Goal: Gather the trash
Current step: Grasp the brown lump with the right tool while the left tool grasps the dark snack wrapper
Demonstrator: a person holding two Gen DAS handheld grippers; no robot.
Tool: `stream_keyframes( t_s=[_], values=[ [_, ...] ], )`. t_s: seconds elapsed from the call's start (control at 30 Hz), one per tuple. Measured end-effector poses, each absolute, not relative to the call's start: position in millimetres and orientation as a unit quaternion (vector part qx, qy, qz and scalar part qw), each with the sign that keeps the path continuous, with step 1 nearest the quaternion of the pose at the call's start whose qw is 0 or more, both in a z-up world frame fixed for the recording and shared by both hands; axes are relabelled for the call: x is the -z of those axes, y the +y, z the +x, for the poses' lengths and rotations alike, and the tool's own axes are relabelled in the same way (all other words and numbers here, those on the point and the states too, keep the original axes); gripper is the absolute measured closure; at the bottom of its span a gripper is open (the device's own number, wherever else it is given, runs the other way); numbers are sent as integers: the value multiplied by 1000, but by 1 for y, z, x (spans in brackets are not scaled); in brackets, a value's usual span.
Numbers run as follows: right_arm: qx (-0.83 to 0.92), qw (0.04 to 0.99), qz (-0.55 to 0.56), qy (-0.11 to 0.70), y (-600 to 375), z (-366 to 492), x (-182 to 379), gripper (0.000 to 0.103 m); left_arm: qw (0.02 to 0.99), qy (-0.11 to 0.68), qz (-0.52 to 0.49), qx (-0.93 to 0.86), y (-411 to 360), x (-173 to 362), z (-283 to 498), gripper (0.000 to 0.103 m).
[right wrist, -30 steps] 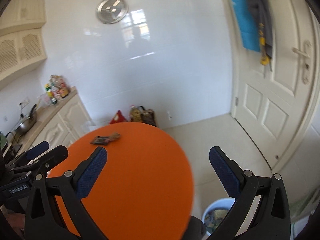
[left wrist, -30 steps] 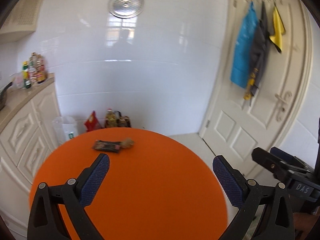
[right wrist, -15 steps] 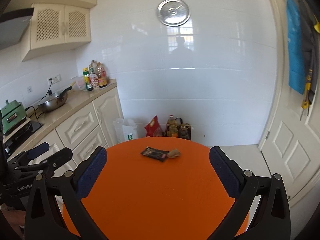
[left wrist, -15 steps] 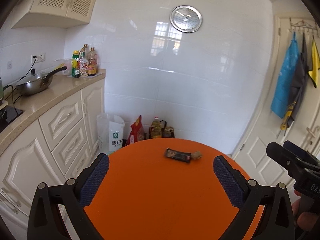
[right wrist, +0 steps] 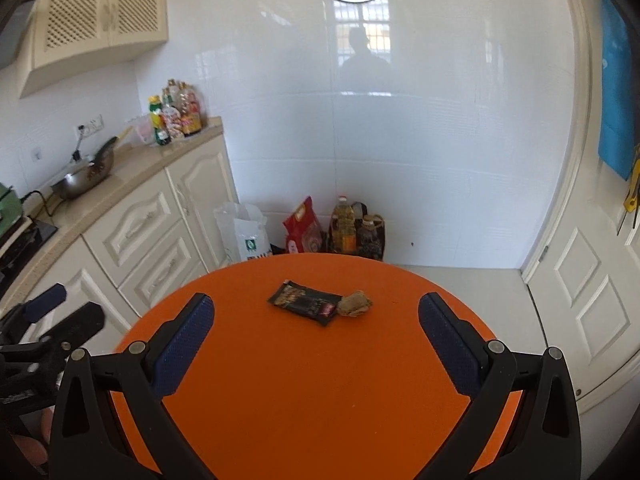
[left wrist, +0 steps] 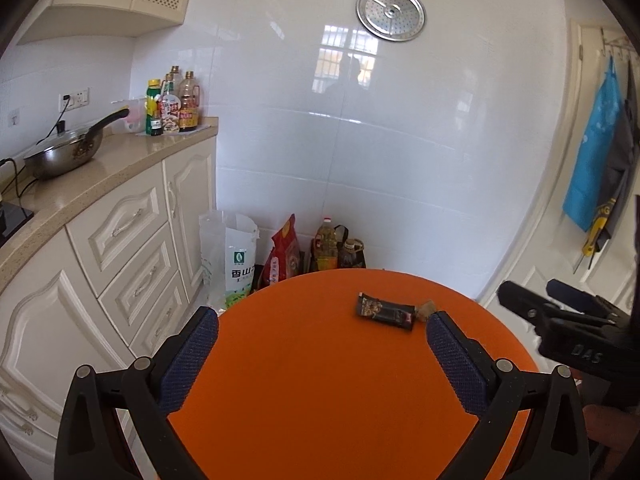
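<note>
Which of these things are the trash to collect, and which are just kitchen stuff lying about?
For the job:
black snack wrapper on the orange table
brown crumpled scrap touching its end

Just lying about:
pan and bottles on the counter
white sack, red bag and oil bottles on the floor

Bright daylight, window glare on the tiled wall (right wrist: 400, 140), fisheye-bent edges.

Wok (left wrist: 60, 156) on the beige counter (left wrist: 100, 176), near condiment bottles (left wrist: 172, 106) at its far end. White sack (left wrist: 230, 256), red bag (left wrist: 285, 254) and oil bottles (left wrist: 338, 246) on the floor against the tiled wall. Round metal lid (left wrist: 391, 12) up high. Blue apron (left wrist: 592, 160) on the door (right wrist: 588, 280).
</note>
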State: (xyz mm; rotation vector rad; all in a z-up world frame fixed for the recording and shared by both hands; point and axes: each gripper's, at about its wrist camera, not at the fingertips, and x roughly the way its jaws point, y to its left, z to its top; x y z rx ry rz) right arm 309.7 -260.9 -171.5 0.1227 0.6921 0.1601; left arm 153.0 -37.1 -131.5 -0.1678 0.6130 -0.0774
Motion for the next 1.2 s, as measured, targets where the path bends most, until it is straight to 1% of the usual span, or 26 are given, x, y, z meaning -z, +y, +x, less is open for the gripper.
stream_keyframes(
  t_s=[0.1,0.17,0.2,0.23,0.27,0.33,0.4,0.47,0.57,0.6,0.63,0.73,0.87,1.07,1.2],
  values=[
    [-68,925,61,368,-267,341,198,1,945,315,-69,46,-54,141,202,1],
    [-62,916,65,390,-273,362,220,4,941,328,-60,49,-69,151,234,1],
    [-61,912,68,401,-276,371,230,8,939,334,-57,51,-74,155,250,1],
    [-60,906,69,413,-279,382,243,14,937,342,-54,53,-81,160,263,1],
    [-60,902,71,421,-280,389,251,17,935,346,-53,55,-79,167,279,1],
    [-65,892,77,441,-282,406,273,28,930,360,-50,59,-91,175,308,1],
    [-67,884,85,456,-283,419,291,33,926,371,-43,61,-104,184,334,1],
    [-70,877,91,466,-284,430,306,34,922,380,-38,60,-115,194,360,1],
    [-77,870,96,477,-283,442,322,41,916,396,-35,62,-129,208,396,1],
    [-80,868,96,481,-282,445,326,50,914,399,-33,60,-133,212,405,1],
    [-87,865,98,484,-281,448,332,55,913,401,-32,61,-134,218,413,1],
    [-96,869,88,478,-278,447,336,57,909,411,-33,64,-144,227,433,1],
    [-112,867,105,475,-290,441,337,57,904,420,-29,73,-159,240,456,1],
    [-89,872,120,466,-324,423,327,57,896,433,10,98,-200,260,488,1],
    [-82,873,128,464,-339,416,322,57,885,452,36,110,-236,285,515,1]
  ],
)
